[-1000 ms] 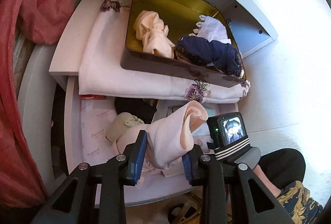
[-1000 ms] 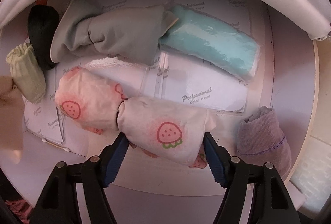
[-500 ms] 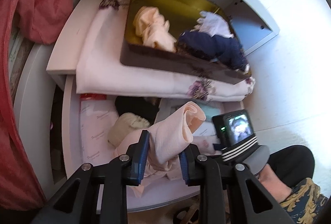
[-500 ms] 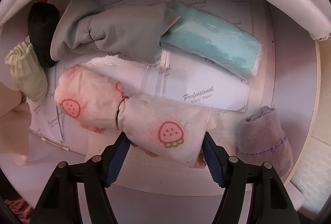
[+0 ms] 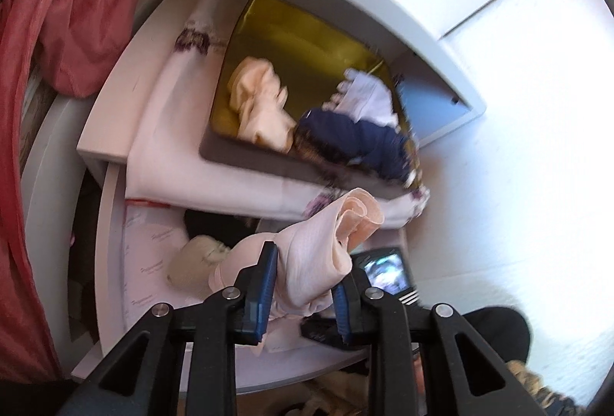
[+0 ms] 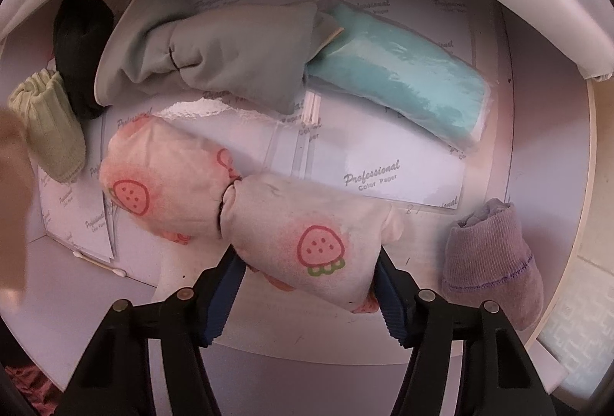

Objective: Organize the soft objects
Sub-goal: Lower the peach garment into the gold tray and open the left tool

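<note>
The left hand-held gripper (image 5: 303, 287) is pinching a pink cloth (image 5: 326, 247) at lower centre — its loose tail risks snagging. The right hand-held gripper (image 6: 309, 285) is closing around the strawberry bundle (image 6: 307, 235) — possibly squeezing it out.

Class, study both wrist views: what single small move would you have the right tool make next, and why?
Probably finish closing the right tool on the strawberry-print bundle. Its jaws are closing with the bundle's near end between them, the bundle lying on the drawer floor. The left tool is already shut on a pale pink roll, so the right's grasp looks like the step left unfinished.
</note>
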The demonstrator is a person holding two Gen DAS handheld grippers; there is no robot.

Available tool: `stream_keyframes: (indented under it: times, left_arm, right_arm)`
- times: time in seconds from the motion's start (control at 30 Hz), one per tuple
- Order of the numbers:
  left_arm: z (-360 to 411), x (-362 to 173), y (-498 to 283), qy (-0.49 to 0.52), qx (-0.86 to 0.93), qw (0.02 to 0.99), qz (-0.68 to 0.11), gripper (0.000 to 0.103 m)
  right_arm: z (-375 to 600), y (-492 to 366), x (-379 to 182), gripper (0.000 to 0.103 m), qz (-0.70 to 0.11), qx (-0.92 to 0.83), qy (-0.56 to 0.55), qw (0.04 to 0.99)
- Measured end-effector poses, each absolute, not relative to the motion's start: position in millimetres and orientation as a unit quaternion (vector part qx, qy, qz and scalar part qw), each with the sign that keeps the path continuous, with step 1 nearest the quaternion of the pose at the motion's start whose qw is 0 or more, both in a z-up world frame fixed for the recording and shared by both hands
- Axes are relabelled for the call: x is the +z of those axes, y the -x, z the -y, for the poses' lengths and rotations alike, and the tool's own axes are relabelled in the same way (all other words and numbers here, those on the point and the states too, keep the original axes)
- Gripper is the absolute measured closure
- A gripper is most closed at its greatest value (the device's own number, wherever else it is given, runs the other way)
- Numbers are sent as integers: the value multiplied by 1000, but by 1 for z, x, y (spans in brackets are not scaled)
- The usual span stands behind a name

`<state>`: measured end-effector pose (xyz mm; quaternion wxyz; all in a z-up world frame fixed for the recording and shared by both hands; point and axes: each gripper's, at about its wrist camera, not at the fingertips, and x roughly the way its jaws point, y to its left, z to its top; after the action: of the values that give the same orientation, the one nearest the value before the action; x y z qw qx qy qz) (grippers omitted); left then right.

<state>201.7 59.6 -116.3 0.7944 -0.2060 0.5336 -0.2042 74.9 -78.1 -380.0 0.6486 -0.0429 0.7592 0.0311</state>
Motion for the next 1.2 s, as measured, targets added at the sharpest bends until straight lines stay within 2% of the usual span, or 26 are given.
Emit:
stream_keyframes:
  times: [0.47,0.57,0.73,0.83,0.97,1.0,1.13,1.2]
  left_arm:
    - [-61,-38,-287,344,-211,807,-431,78]
    - [-62,-47,-311,376,-196,799,-425,78]
    - [-51,-83,-338,373,-168,790,-456,81]
    - [-46,-98,-348,362,-142,790,-473,71]
    - [-38,-96,-361,335,-121,802,-479,64]
    - [-38,-97,-366,324,-101,805,-486,59]
    - [-37,-102,-378,330,-70,796,-502,58]
    - [-32,-99,-382,305,-49,808,-502,53]
  right_arm:
    - [78,-74,-381,37,-763,40,37,645]
    - [78,-74,-382,37,-764,41,37,643]
    - [76,-77,-383,37,-764,42,40,642]
    - [75,-76,-386,37,-764,42,42,642]
    - [69,-76,-385,37,-764,43,46,642]
    - [69,-76,-386,37,-764,43,47,642]
    - [66,-75,-385,37,-763,43,51,642]
    - [65,-75,-385,37,-764,43,50,642]
